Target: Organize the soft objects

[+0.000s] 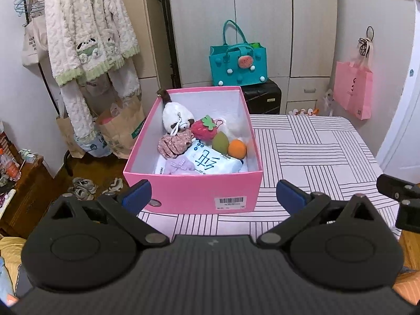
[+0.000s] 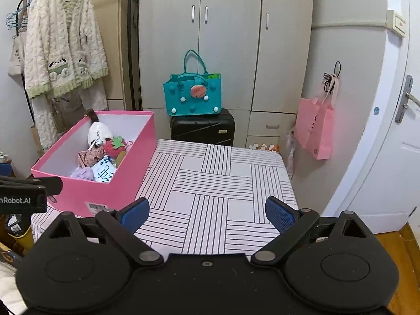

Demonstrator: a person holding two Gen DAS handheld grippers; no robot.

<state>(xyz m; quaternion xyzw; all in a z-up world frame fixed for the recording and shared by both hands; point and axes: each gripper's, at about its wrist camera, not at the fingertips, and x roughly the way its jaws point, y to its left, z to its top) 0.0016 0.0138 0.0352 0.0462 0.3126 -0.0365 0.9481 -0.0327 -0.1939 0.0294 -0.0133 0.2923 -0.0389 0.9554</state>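
Pink box (image 1: 193, 193) of soft toys just beyond wide-spread left tongs (image 1: 214, 195)

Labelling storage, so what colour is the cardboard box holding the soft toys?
Pink cardboard box, white inside; clearest in the left wrist view.

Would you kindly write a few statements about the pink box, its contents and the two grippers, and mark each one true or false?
1. The pink box stands on the striped tablecloth. True.
2. The strawberry plush lies on the tablecloth outside the box. False: it is inside the box, beside the white plush toy.
3. The left gripper is open and holds nothing. True.
4. The right gripper is shut on the orange ball. False: it is open and empty; the ball sits in the box.
5. The teal bag sits on top of a black suitcase. True.
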